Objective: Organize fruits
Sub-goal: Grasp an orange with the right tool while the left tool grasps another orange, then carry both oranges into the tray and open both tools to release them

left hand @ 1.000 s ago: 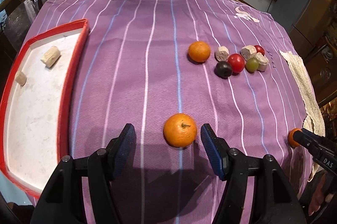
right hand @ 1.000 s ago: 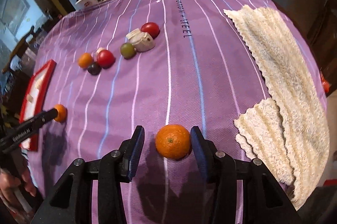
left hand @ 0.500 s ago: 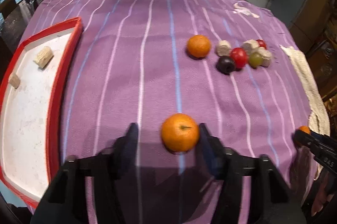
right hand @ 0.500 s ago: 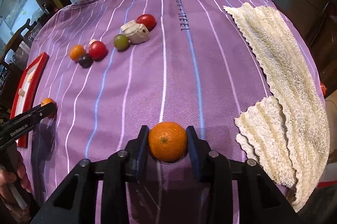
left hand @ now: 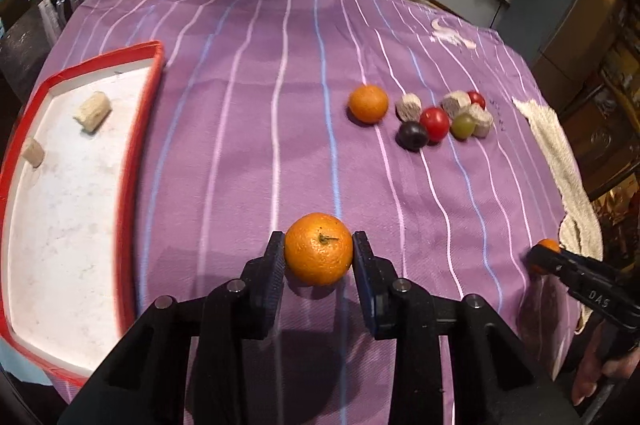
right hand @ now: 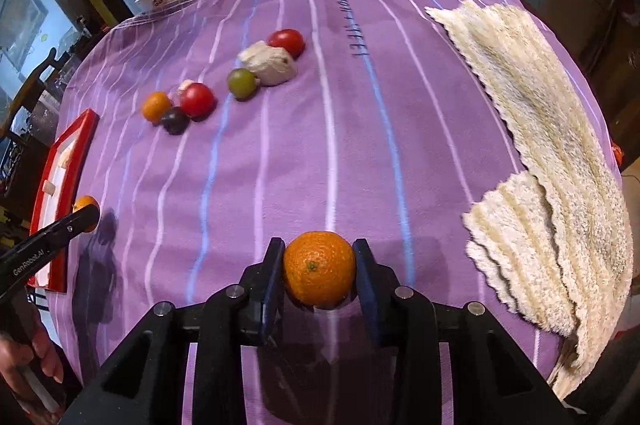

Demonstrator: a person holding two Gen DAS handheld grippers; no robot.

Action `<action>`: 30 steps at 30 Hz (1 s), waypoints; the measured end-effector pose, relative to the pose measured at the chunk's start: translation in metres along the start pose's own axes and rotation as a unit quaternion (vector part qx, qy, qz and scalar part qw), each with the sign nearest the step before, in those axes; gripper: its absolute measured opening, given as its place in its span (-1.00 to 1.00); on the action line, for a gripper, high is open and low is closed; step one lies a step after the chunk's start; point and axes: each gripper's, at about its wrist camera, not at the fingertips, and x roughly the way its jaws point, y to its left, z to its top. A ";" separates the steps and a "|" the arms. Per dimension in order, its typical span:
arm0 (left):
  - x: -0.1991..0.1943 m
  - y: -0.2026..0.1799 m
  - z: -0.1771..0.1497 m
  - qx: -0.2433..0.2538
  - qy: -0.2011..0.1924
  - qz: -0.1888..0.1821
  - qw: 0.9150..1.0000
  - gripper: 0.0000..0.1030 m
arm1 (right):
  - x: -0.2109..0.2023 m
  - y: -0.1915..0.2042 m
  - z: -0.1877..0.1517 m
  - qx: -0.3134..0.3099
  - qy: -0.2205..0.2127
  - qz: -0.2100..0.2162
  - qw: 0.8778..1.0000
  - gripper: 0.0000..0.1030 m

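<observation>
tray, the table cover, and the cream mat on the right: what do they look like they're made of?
Tray: glossy red rim, matte white speckled floor; painted wood or card, can't tell.
Table cover: woven fabric, visible twill weave and printed lettering.
Cream mat: knitted or terry textile, nubbly ribs and scalloped edge.

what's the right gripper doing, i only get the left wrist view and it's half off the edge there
Observer: The right gripper has just been closing, and it now presses an orange from both sides.
Operator: anything close by on its far side
Observer: A cream towel. Its folded lower flap lies to the right of the orange, apart from it.
</observation>
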 end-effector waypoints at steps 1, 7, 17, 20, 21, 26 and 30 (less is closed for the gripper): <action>-0.005 0.005 0.001 -0.005 -0.003 -0.001 1.000 -0.37 | -0.001 0.008 0.001 -0.005 -0.002 0.003 1.000 -0.28; -0.032 0.050 0.005 -0.036 -0.022 0.013 0.999 -0.37 | -0.003 0.063 0.006 -0.040 -0.005 0.030 0.999 -0.28; -0.060 0.172 0.016 -0.108 -0.029 0.078 0.991 -0.37 | 0.006 0.198 0.026 -0.106 0.007 0.118 0.987 -0.28; -0.059 0.205 0.021 -0.120 -0.023 0.093 0.988 -0.37 | 0.010 0.248 0.033 -0.133 0.002 0.143 0.981 -0.28; -0.057 0.216 0.024 -0.121 -0.019 0.099 0.987 -0.37 | 0.013 0.262 0.036 -0.139 0.002 0.151 0.979 -0.28; -0.040 0.247 0.038 -0.124 -0.004 0.102 0.987 -0.37 | 0.043 0.328 0.047 -0.161 0.014 0.173 0.972 -0.27; -0.029 0.263 0.046 -0.130 0.005 0.093 0.987 -0.37 | 0.072 0.360 0.051 -0.168 0.035 0.174 0.970 -0.27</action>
